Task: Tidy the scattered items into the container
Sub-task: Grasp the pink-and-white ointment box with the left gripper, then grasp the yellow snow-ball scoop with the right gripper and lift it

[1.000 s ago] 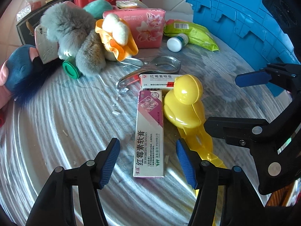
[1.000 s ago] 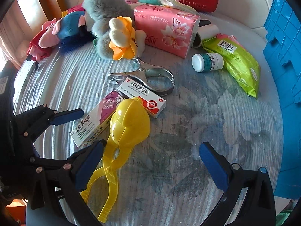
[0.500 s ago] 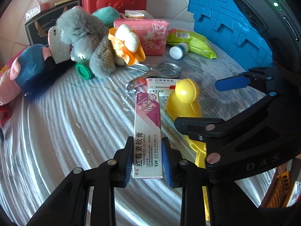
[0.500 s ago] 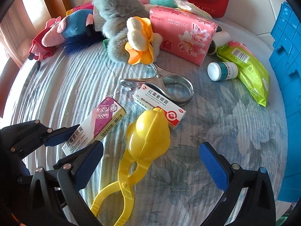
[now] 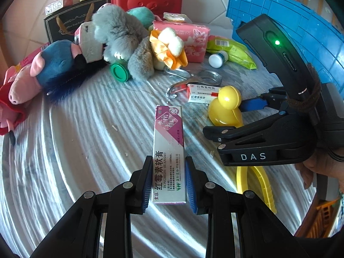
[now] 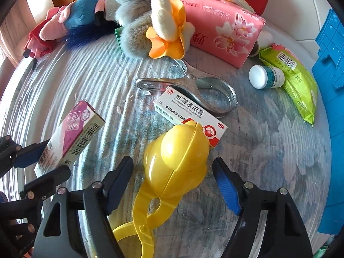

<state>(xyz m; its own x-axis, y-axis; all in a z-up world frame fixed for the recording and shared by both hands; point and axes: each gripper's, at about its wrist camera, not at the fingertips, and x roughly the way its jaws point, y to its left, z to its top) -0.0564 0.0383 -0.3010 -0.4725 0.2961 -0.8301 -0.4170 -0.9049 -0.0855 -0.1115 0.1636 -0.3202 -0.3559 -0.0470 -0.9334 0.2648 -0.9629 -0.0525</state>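
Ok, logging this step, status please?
Left gripper shut on purple box. Right gripper open, straddling yellow duck tool. Duck overlaps white box. Blue crate right.

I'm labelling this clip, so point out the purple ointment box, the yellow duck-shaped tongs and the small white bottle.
purple ointment box (image 5: 169,150), left wrist view, middle of its printed top face
yellow duck-shaped tongs (image 6: 176,161), right wrist view, rounded duck head
small white bottle (image 6: 266,79), right wrist view, its side
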